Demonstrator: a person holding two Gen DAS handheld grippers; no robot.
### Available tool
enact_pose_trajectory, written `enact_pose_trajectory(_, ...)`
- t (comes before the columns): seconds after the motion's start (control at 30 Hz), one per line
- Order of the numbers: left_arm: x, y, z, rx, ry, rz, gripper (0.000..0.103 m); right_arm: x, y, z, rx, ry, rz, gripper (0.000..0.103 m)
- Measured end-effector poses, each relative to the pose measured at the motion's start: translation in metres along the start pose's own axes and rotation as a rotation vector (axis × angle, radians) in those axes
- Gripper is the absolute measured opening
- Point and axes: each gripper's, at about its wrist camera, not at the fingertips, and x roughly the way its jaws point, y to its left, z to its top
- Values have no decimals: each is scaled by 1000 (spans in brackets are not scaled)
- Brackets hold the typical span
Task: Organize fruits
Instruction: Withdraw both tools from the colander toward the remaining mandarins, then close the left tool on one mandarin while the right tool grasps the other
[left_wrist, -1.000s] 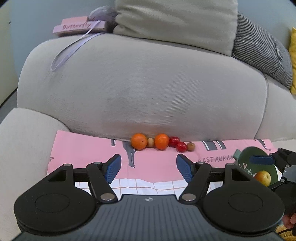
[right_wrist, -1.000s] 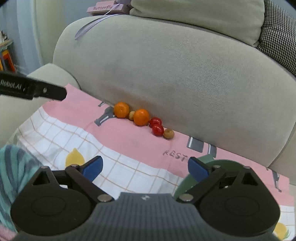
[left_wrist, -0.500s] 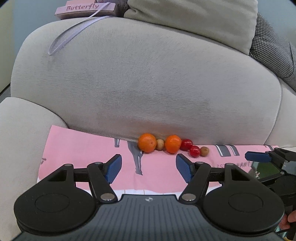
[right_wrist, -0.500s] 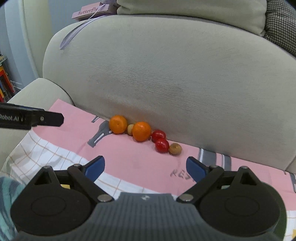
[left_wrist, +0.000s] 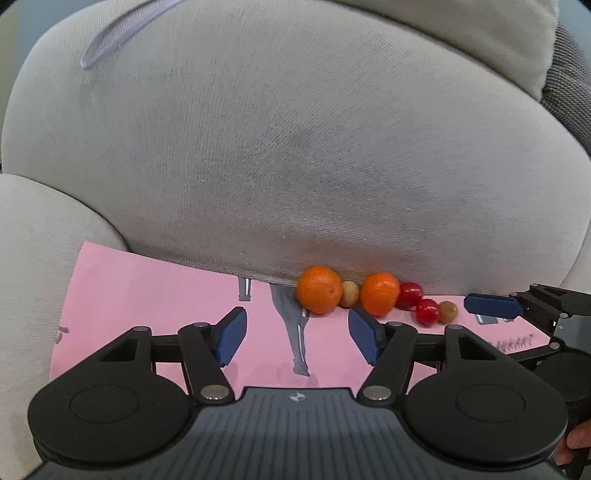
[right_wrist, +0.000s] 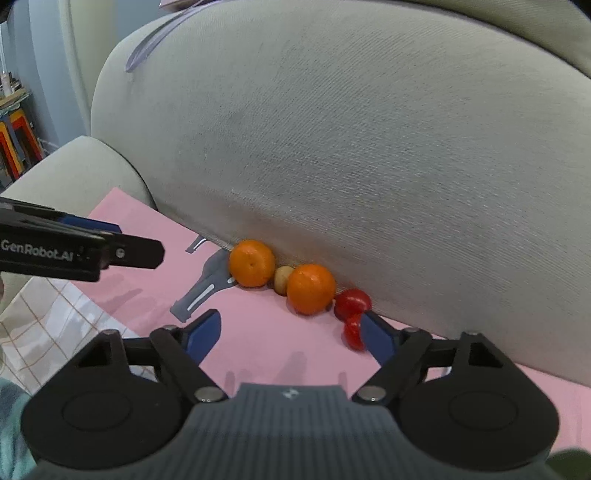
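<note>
Big grey sofa back (left_wrist: 295, 147) fills most of the view, with a pink cloth (left_wrist: 147, 295) on the seat. The fruits sit in a row along the cloth's back edge, touching the sofa back: two oranges (left_wrist: 319, 290), then red tomatoes (right_wrist: 352, 301). The left gripper (left_wrist: 295, 334) and right gripper (right_wrist: 291, 338) are both spread with jaws closing, nothing between them.
</note>
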Motion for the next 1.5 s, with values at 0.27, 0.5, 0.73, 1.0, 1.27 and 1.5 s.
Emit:
enact_pose_trajectory(0.27, 30, 1, 7, -15, 8, -62, 72, 36, 2, 8, -55, 9, -16, 63)
enact_pose_trajectory(0.5, 54, 0, 6, -29, 39, -99, 64, 58, 10, 11, -171, -9, -54, 58)
enact_pose_trajectory(0.73, 76, -2, 8, -39, 66, -108, 64, 77, 18, 7, -255, -3, -86, 52)
enact_pose_trajectory(1.0, 104, -12, 8, -26, 96, -99, 64, 93, 19, 0, -289, -2, -120, 50)
enact_pose_trajectory(1.27, 119, -15, 3, -53, 103, -101, 52, 106, 18, -5, -314, -10, -135, 44)
enact_pose_trajectory(1.5, 119, -24, 3, -53, 106, -89, 50, 108, 18, -5, -310, 0, -123, 42)
